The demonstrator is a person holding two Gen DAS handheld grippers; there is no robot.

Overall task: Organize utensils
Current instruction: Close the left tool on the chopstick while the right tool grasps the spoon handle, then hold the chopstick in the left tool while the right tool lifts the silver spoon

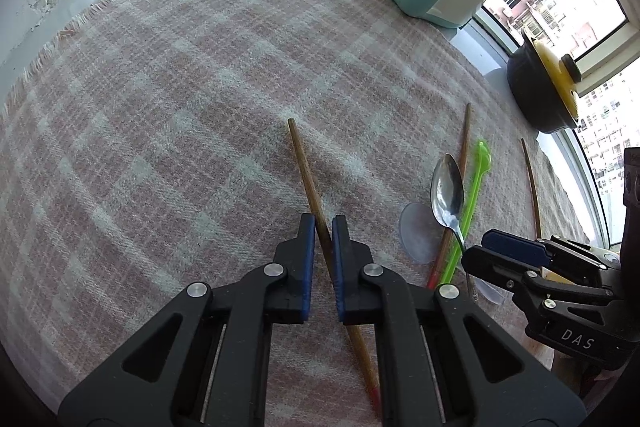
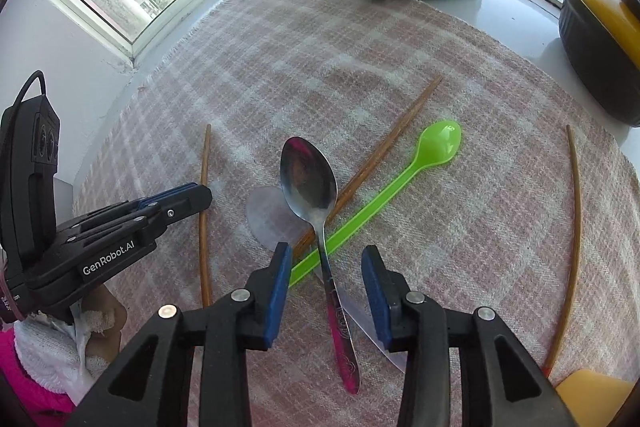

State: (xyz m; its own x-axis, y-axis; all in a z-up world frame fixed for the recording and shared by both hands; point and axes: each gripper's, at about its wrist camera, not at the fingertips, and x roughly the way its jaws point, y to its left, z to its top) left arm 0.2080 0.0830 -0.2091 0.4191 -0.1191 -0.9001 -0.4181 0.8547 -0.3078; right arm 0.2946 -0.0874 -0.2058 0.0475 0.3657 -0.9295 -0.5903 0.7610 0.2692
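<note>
Left clamped on a chopstick, right jaws apart over the spoon
Left gripper [image 1: 323, 227] pinches chopstick [image 1: 306, 167] on the plaid cloth [image 1: 160, 107]; right gripper [image 2: 326, 259] straddles the metal spoon [image 2: 310, 183], pads not touching; the spoon lies across the green spoon [image 2: 400, 179]

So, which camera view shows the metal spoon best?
The right wrist view: the metal spoon lies whole between the open jaws, bowl and handle visible, crossing the green spoon. The left wrist view shows the metal spoon small at the edge, its handle partly hidden.
</note>
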